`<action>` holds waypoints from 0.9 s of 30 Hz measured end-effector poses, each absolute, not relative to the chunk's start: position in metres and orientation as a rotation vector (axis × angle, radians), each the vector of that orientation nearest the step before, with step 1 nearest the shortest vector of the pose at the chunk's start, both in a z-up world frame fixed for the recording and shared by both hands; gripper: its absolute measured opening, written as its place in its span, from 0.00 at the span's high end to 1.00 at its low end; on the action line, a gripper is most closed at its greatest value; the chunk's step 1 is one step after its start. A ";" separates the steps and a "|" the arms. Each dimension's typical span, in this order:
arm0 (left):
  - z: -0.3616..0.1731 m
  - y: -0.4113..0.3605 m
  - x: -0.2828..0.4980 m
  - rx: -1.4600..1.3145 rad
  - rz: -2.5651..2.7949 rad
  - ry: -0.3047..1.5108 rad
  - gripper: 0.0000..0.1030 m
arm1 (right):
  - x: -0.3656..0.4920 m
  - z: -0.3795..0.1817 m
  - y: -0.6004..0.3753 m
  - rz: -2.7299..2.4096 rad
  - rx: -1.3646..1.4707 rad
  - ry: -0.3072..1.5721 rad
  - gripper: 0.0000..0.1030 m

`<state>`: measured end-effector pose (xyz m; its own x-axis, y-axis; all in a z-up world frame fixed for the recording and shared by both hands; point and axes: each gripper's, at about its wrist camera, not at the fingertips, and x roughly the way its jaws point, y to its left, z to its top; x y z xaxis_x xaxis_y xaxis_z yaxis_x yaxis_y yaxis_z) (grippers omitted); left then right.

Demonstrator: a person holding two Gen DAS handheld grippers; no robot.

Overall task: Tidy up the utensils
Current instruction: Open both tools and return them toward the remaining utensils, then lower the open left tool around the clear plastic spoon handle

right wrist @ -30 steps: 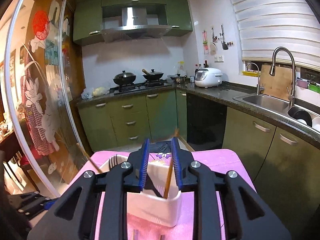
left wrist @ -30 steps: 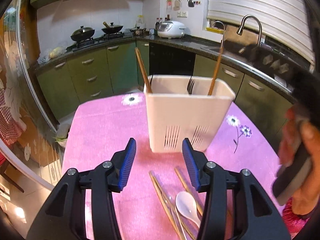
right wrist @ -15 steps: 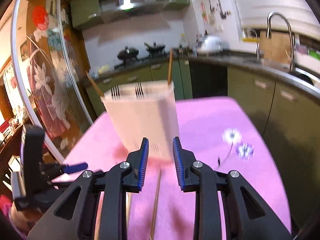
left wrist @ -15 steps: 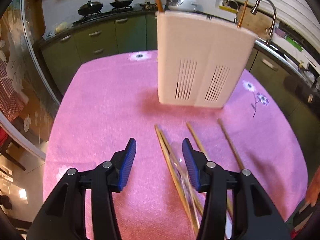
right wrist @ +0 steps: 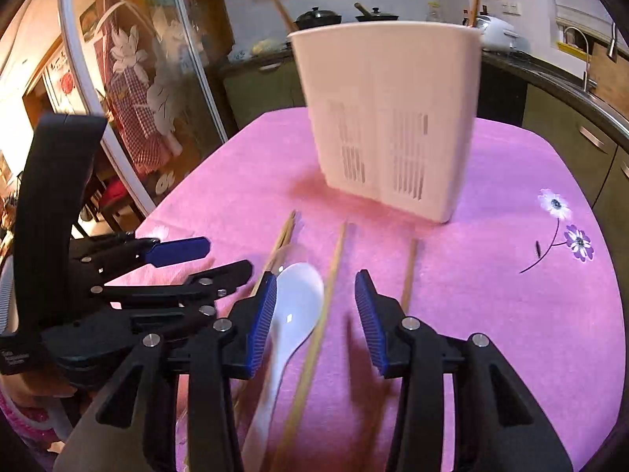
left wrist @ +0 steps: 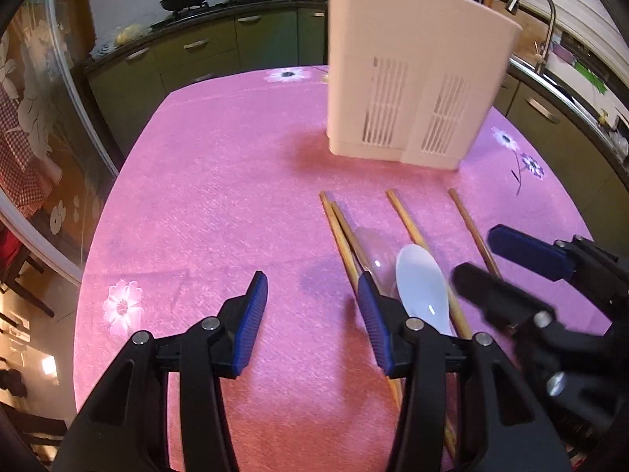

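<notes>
The left gripper [left wrist: 312,306] hangs low over the pink-clothed bench [left wrist: 220,196] with its blue-padded jaws spread wide and nothing between them. Its right finger sits just beside a clear spoon [left wrist: 375,249] and a white spoon [left wrist: 422,291] lying on the cloth. The right gripper [right wrist: 314,314] is likewise wide open and holds nothing; a single chopstick [right wrist: 314,338] runs along the cloth between its fingers, the white spoon [right wrist: 293,306] lies just inside its left finger, and another chopstick [right wrist: 408,275] lies beside its right finger. A pair of chopsticks [left wrist: 338,228] lies left of the spoons. Beyond them, near the far side of the bench, stands the white slotted utensil holder [right wrist: 389,118], upright, with wooden sticks rising from its top.
</notes>
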<state>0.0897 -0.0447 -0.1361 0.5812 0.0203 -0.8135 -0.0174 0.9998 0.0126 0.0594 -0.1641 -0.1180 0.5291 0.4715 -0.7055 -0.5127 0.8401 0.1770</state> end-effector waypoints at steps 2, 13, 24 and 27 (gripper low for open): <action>-0.138 -0.046 0.089 0.006 0.008 0.957 0.56 | 0.056 -0.119 -0.163 0.565 -0.074 0.815 0.60; -0.143 -0.058 0.092 0.030 0.007 0.992 0.54 | 0.060 -0.105 -0.196 0.473 -0.026 0.787 0.56; -0.147 -0.066 0.096 0.037 0.007 0.989 0.51 | 0.059 -0.105 -0.199 0.476 -0.012 0.785 0.56; -0.147 -0.068 0.100 0.036 0.010 0.988 0.47 | 0.059 -0.103 -0.199 0.473 -0.010 0.783 0.56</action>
